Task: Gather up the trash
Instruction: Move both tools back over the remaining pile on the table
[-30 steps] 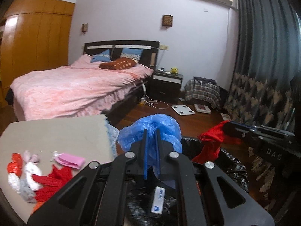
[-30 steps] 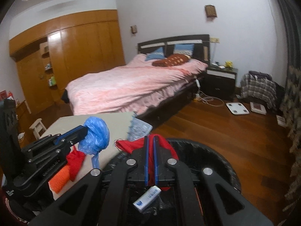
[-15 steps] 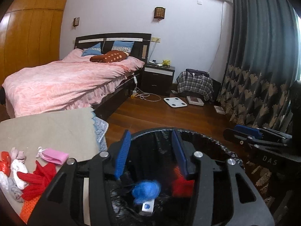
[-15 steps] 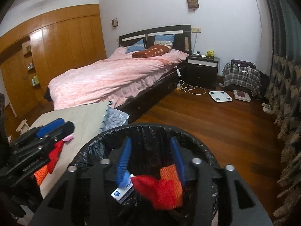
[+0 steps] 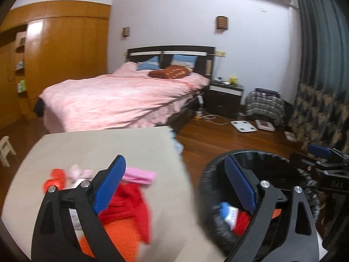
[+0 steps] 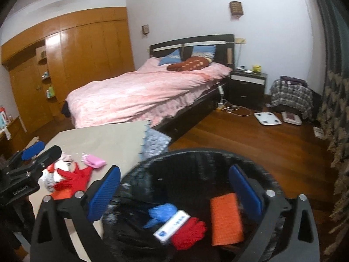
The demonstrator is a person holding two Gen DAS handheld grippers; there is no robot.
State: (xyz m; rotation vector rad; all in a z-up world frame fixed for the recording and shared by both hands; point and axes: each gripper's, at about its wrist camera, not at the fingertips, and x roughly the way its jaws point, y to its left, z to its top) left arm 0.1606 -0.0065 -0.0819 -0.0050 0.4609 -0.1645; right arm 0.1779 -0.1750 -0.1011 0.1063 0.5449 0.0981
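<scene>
A beige table (image 6: 104, 139) fills the lower left of the right wrist view. On it, toward 8 o'clock, lies a loose cluster: a red glove (image 6: 75, 178), a pink pouch (image 6: 94, 161) at its 1 o'clock, pale crumpled bits (image 6: 57, 167) at its 10 o'clock, and an orange cloth (image 6: 63, 193) at its 7 o'clock. At the table's 4 o'clock a black-lined trash bin (image 6: 196, 159) stands on the wooden floor (image 6: 250, 139), holding 1 orange cloth, 1 red glove, 1 white box and 1 blue bag.

Black-lined bin (image 6: 196, 159) holding blue bag (image 6: 162, 212), red glove (image 6: 188, 232), orange cloth (image 6: 225, 218), white box (image 6: 171, 226) (blue print); more red and pink scraps (image 6: 76, 175) on the beige table (image 6: 109, 137)
</scene>
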